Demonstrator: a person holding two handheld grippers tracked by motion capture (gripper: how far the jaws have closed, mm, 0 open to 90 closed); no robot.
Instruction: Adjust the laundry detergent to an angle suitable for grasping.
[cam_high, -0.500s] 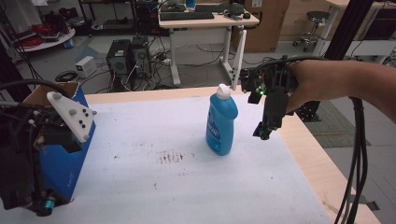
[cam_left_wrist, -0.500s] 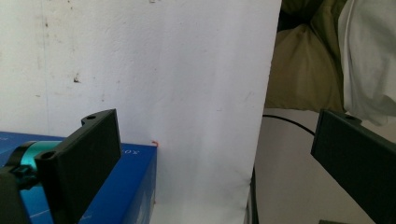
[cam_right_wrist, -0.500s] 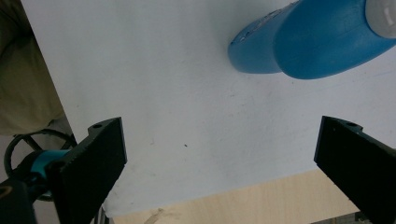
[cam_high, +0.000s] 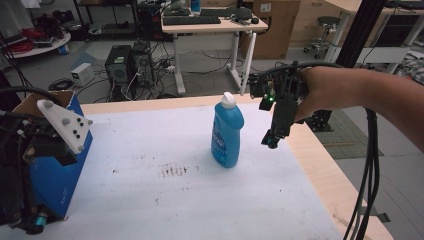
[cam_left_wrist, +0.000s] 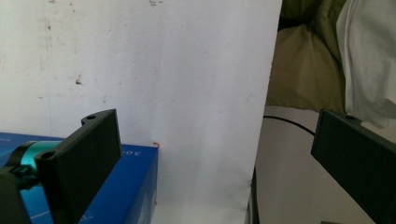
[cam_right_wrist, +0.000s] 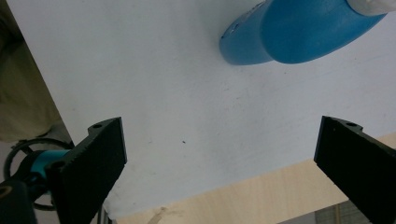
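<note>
The upright blue plastic bottle with a white cap (cam_high: 227, 131) stands alone mid-table; white sheet (cam_high: 165, 200) lies bare all round it. The right gripper (cam_high: 272, 140) hangs just beside it, a clear gap between. A blue cardboard box (cam_high: 55, 175) blocks the left edge.

1. Far centre: white desk (cam_high: 215, 22) with a keyboard (cam_high: 191, 20) on it.
2. Under it, grey floor (cam_high: 95, 52), a tangle of cables and black computer towers (cam_high: 129, 64).
3. Far right: cardboard boxes (cam_high: 277, 25), my view dim.
</note>
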